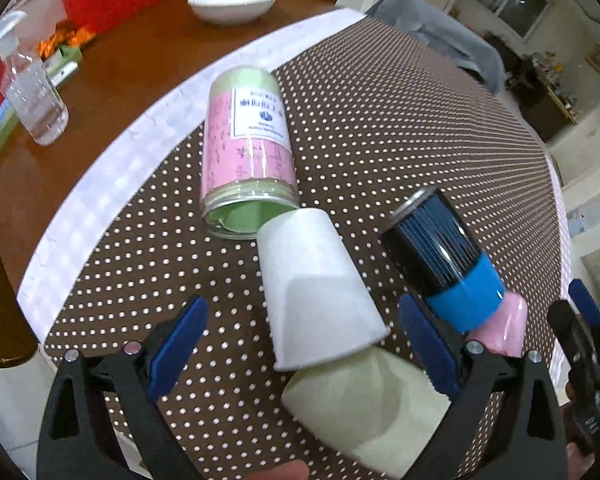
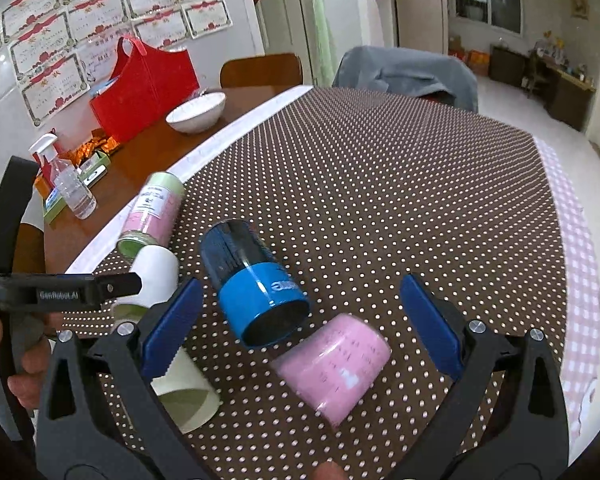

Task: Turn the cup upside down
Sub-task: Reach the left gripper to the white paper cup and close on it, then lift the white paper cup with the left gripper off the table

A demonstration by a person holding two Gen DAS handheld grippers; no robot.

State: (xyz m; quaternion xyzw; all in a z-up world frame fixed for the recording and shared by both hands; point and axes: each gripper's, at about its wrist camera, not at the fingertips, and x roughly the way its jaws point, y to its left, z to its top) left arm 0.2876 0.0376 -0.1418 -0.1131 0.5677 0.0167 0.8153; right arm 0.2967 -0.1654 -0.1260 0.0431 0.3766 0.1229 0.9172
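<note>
Several cups lie on their sides on the dotted brown tablecloth (image 1: 380,128). A white paper cup (image 1: 312,288) lies between the open fingers of my left gripper (image 1: 304,344), with a pale green cup (image 1: 364,404) under its rim. A pink-and-green jar (image 1: 248,148) lies beyond. A blue-and-black cup (image 2: 252,284) and a pink cup (image 2: 336,364) lie between the open fingers of my right gripper (image 2: 300,328). Neither gripper touches a cup.
A white bowl (image 2: 196,114), a red bag (image 2: 148,84) and a spray bottle (image 2: 70,184) stand on the bare wooden table (image 1: 112,92) to the left. A chair with a grey cover (image 2: 408,76) stands behind the table.
</note>
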